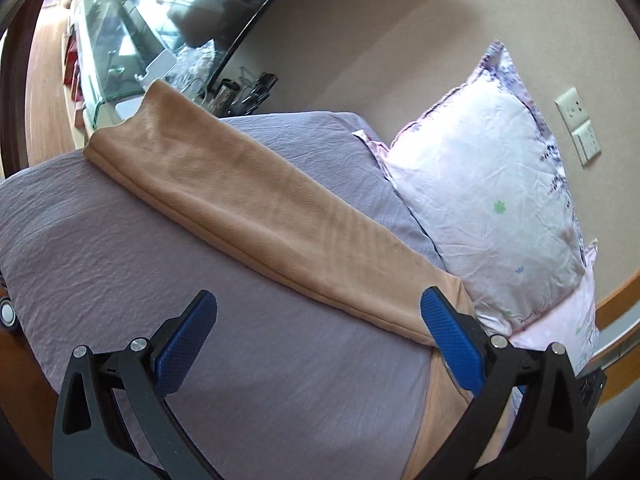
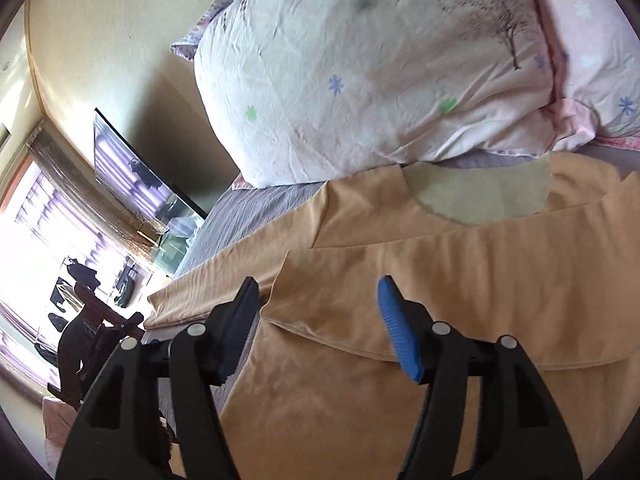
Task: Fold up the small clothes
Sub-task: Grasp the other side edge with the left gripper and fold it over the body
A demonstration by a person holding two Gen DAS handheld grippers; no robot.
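Lying across the lilac bed sheet (image 1: 120,248), the tan long-sleeved top (image 2: 400,264) was the task item; its body was spread flat just below the floral pillow (image 2: 360,80), neckline (image 2: 480,196) toward the pillow. One sleeve (image 1: 240,200) extended straight along the sheet toward the far edge of the bed. The other sleeve (image 2: 460,292) appeared already laid across the chest, its cuff end just beside the right gripper.

The fabric appeared thin, soft and light, with fine ripples along the extended sleeve; it would likely drape, offer no stiffness, and slide readily over the sheet. A pinch through both layers at a seam or cuff edge was judged the securest hold; a mid-panel pinch would likely bunch the cloth.

The left gripper (image 1: 320,320) had its jaws spread wide and empty, one blue pad (image 1: 448,340) lying over the shoulder end of the sleeve. The right gripper (image 2: 316,312) was likewise spread wide, holding nothing, poised above the folded sleeve.
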